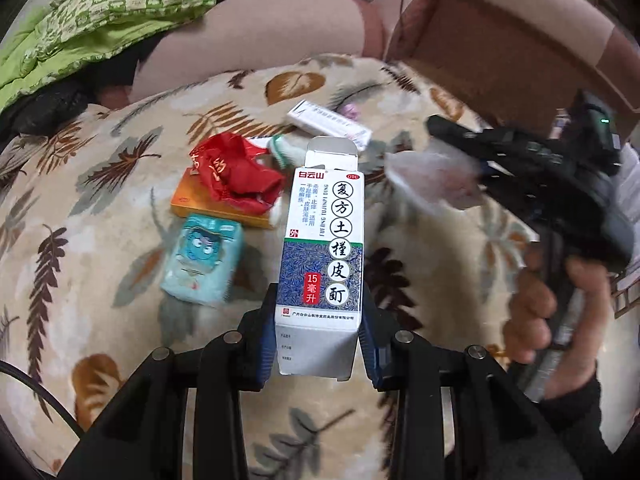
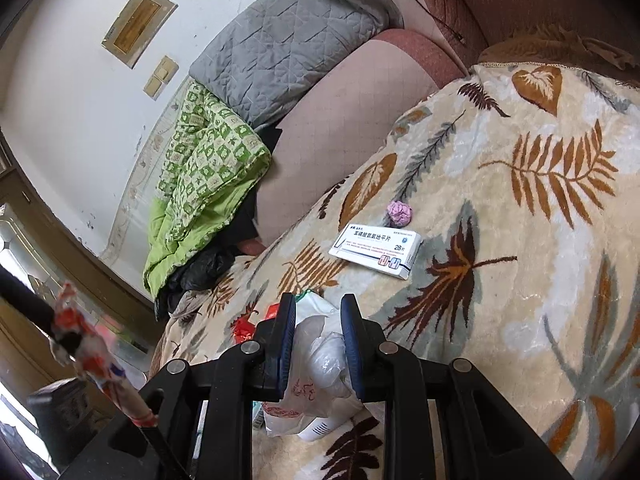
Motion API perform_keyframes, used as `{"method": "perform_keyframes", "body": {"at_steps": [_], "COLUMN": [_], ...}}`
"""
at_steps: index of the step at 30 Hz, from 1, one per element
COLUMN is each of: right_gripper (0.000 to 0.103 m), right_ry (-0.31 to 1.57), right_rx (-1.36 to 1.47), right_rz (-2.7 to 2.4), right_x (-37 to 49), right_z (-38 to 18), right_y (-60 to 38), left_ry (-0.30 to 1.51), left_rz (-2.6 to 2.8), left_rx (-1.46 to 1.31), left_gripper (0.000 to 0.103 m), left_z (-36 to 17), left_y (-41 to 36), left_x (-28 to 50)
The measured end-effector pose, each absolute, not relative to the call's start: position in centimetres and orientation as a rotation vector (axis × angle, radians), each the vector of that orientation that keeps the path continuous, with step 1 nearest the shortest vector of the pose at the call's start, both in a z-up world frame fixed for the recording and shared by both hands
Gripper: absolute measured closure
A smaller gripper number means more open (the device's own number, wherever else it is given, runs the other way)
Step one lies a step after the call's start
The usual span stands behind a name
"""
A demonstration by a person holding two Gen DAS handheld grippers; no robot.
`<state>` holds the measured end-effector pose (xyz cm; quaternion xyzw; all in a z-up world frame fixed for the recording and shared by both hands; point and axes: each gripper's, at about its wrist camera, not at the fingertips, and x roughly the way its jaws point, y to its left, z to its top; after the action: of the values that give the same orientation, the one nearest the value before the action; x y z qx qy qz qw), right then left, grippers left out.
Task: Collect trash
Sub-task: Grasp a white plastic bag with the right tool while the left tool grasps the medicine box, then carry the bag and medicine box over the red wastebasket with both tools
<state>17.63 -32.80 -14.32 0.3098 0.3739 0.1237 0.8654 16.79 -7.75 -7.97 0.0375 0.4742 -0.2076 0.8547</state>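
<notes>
Left fingers (image 1: 320, 344) clamping upright carton (image 1: 322, 248)

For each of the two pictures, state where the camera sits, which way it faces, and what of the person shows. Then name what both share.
Left wrist: on the left gripper, facing the cardboard box; a hand shows.
Right wrist: on the right gripper, clamping a plastic bag, facing the wall; no body shows.
Shared: flat white medicine box, leaf blanket.

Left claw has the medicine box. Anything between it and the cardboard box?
Yes. The right claw, gripping a clear plastic bag, hangs between the medicine box and the open cardboard box. Nothing else visible stands in that path.
</notes>
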Motion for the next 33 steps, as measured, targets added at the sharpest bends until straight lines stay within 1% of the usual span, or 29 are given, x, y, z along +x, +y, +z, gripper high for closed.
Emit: {"method": "perform_keyframes", "body": {"at_steps": [7,11,14,19,23,27,33], "right_gripper": [0.078,0.078,0.079,0.079,0.079,0.079,0.079], "right_ry": [0.721,0.679,0.657,0.616,0.556,0.51,0.466], "right_rx": [0.63,0.605,0.576,0.553,0.535,0.532,0.534], "right_rz": [0.253,0.269,0.278,0.282,0.265,0.22,0.151], "right_x": [16.6,15.0,12.6,7.5,1.7,-4.1,-9.9], "right_z": [-12.6,-9.9,-7.3,-2.4,1.2,3.4,5.7], "right_y": [-32.5,-31.6,-31.0,-30.9,-31.3,-32.2,-34.7], "left_ry": [0.838,0.782,0.778,0.768,0.71,0.683,0.641], "left_rz": [-0.426,-0.423,-0.42,-0.402,-0.419,-0.48,-0.594], "left_rx": [0.08,0.066,0.022,-0.027,-0.057,-0.06,-0.024], "left_gripper": [0.069,0.069,0.069,0.069,0.069,0.069,0.069], "left_z": [-5.3,-4.2,-3.4,-1.6,1.2,3.3,5.5], "left_y": [-8.2,-7.8,-6.9,-6.1,-6.4,-8.0,-11.5], "left_x": [15.6,15.0,13.8,8.4,2.9,-1.1,-5.3]}}
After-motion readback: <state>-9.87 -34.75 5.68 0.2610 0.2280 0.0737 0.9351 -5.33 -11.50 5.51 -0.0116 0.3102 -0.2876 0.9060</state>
